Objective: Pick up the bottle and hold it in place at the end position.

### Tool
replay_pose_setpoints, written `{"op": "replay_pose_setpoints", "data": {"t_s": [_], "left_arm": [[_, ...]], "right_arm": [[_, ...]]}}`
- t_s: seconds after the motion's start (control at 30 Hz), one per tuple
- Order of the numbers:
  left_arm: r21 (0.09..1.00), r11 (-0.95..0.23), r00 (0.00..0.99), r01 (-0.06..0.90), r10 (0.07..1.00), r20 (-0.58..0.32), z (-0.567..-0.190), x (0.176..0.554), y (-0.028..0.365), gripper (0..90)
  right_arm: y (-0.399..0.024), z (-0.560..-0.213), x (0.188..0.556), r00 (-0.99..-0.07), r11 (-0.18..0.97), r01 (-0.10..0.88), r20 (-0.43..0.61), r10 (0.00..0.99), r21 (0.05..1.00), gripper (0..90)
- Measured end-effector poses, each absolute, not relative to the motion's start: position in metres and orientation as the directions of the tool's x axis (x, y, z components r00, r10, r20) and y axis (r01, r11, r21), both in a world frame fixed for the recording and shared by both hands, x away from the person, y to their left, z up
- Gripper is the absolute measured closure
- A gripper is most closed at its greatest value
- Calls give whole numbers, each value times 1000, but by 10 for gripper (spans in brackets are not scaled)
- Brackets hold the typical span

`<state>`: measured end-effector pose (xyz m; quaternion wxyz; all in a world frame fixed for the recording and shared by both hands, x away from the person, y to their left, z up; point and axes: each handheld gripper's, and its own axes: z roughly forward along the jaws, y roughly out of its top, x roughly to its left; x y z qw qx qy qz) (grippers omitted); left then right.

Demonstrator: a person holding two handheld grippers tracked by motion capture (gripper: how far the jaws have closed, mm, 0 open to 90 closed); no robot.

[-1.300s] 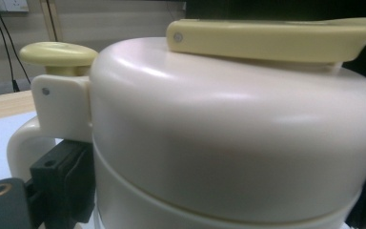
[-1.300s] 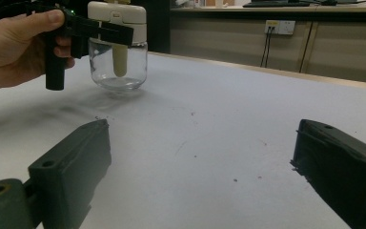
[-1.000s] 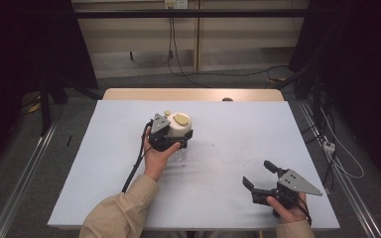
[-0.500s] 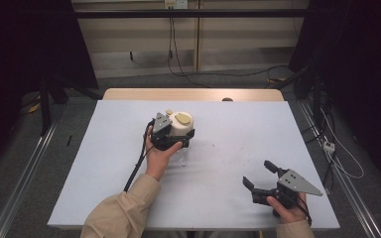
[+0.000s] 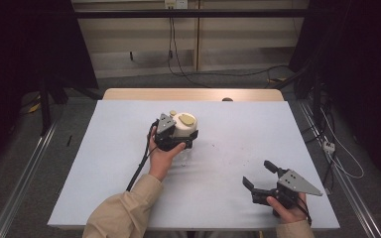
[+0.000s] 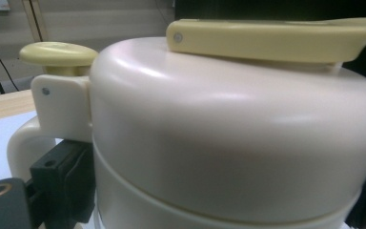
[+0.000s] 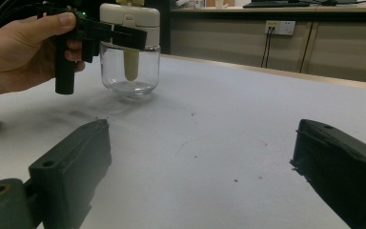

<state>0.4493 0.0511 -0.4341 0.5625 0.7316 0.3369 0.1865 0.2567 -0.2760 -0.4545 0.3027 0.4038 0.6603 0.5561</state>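
A clear glass jar [image 7: 129, 71] with a cream lid [image 5: 185, 124] stands on the white table [image 5: 238, 129] near its middle. On the lid sit a pale yellow lever [image 6: 276, 38] and a round knob [image 6: 57, 52]. My left gripper [image 5: 182, 138] is shut on the lid, one jaw on each side, and the lid [image 6: 238, 143] looms right in front of its camera. The right gripper view shows the person's hand [image 7: 24, 52] holding that left gripper [image 7: 105, 33] at the jar. My right gripper [image 5: 257, 172] rests open near the front right, with nothing between its jaws.
A wooden strip [image 5: 193, 94] runs along the table's far edge, with a small dark object [image 5: 226, 99] on it. Cables [image 5: 327, 144] lie on the floor at the right. Bare tabletop [image 7: 209, 133] separates the right gripper from the jar.
The left gripper and the jar have edged slightly to the right. The right gripper has stayed put.
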Motion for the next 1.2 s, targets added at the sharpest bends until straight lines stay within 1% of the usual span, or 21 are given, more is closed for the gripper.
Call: {"op": "replay_pose_setpoints", "data": {"t_s": [1.2], "left_arm": [[950,-127,717,285,686,-124,-437,449,40,63]], "right_arm": [[-276,-455,257,-490,53,194,50,870,980,52]]}}
